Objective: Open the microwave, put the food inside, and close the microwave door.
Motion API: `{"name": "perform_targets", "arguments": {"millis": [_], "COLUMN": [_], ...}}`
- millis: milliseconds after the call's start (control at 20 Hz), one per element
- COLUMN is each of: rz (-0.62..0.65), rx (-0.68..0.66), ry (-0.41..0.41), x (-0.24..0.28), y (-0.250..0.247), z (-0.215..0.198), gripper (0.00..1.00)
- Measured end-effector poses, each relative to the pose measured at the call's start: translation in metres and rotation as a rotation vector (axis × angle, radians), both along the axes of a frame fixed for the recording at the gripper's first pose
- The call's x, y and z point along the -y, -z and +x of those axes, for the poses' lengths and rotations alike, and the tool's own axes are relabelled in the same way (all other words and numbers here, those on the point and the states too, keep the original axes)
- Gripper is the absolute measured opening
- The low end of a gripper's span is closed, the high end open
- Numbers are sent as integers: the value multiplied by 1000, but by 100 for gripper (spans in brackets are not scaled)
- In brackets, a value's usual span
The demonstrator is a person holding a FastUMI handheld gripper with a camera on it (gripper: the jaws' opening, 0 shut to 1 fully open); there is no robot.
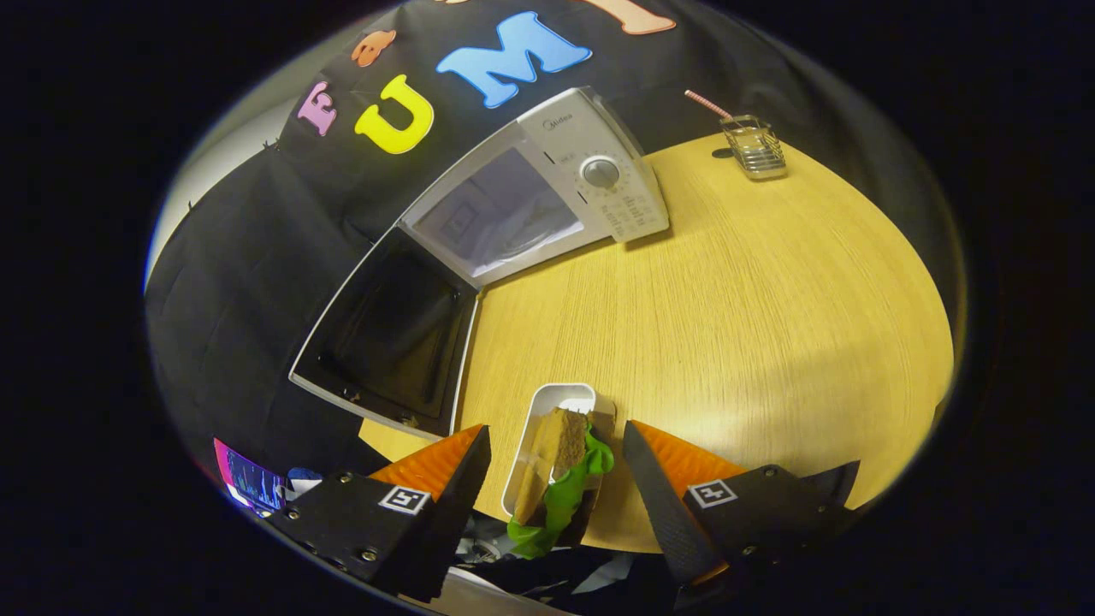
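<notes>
A white microwave (599, 162) stands at the back of the round wooden table (753, 299), and its dark-glass door (385, 334) is swung wide open to the left. The lit cavity (505, 214) is bare. A sandwich of brown bread and green lettuce (560, 466) lies in a narrow white tray (560, 398) at the table's near edge. My gripper (556, 432) is open, with a finger on each side of the tray and a small gap at both sides. The tray's near end is hidden below the fingers.
A wire holder (754, 147) with a pink striped straw (707, 104) stands at the far right of the table, beyond the microwave's dial panel (600, 173). The open door overhangs the table's left edge. A lit screen (248, 483) glows beside the left finger.
</notes>
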State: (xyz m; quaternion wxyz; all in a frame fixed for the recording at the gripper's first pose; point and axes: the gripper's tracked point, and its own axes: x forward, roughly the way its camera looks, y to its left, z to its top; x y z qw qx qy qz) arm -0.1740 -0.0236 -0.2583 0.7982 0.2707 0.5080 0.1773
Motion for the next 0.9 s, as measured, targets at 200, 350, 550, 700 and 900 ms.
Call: {"name": "perform_targets", "arguments": {"millis": [200, 350, 550, 700, 900], "rz": [-5, -2, -5, -46, -60], "rx": [-70, -117, -189, -175, -135], "ry": [-2, 18, 19, -7, 24], "x": [-6, -9, -13, -19, -22], "y": [16, 17, 11, 0, -19], "z": [-9, -13, -14, -11, 1], "gripper": [93, 54, 28, 28, 28]}}
